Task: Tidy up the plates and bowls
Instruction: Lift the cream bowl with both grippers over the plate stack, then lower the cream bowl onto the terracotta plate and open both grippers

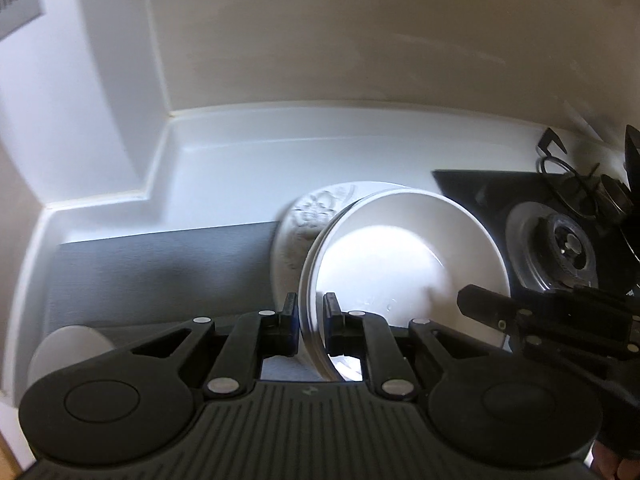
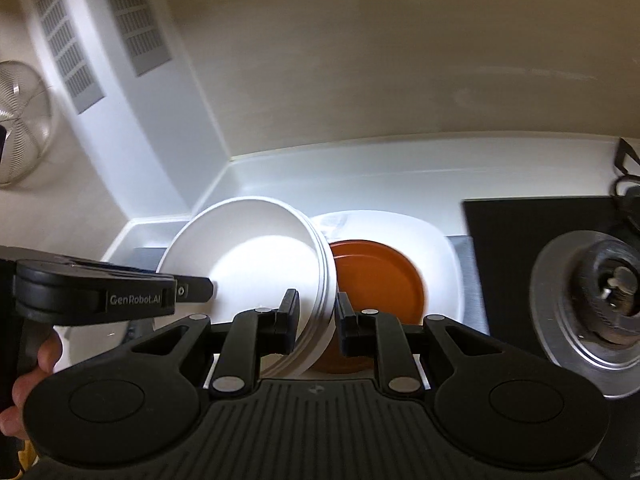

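The left hand-held gripper [image 1: 310, 320] and the right hand-held gripper [image 2: 318, 316] each clench opposite rims of the stacked white bowls [image 2: 256, 264], lifted above the desk [image 1: 224, 164]. Just past the right one, an orange plate [image 2: 376, 276] lies in a white square plate [image 2: 440, 248]; beyond the left sits a patterned plate [image 1: 304, 220]; the stove burner [image 2: 592, 300] is to the right

We note stacked bowls [image 2: 256, 264] raised above the tabletop [image 1: 224, 160], rim between fingers [image 2: 289, 312] on both sides, plate [image 2: 384, 280] to their right lying in a wider dish [image 2: 440, 248], stove burner [image 2: 600, 304] far right, wall [image 1: 360, 40] behind.
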